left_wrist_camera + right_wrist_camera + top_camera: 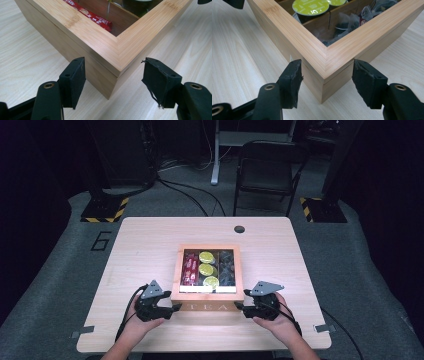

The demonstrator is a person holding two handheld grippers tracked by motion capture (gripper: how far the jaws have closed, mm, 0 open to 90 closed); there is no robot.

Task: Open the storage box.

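Two claws flank wooden tea box (pixel 207 296) at its near corners. Left gripper (pixel 113 75) wide, box's near-left corner between its jaws, pads apart from wood. Right gripper (pixel 327 75) wide, near-right corner between jaws, untouched. Ahead inside box: red sachets (pixel 92 16), green-lidded capsules (pixel 312 7), dark pouches (pixel 352 21).

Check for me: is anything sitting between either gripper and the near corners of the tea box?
Nothing visible. The left gripper and the right gripper each stand open with a near corner of the wooden tea box between their jaws, only bare table around them.
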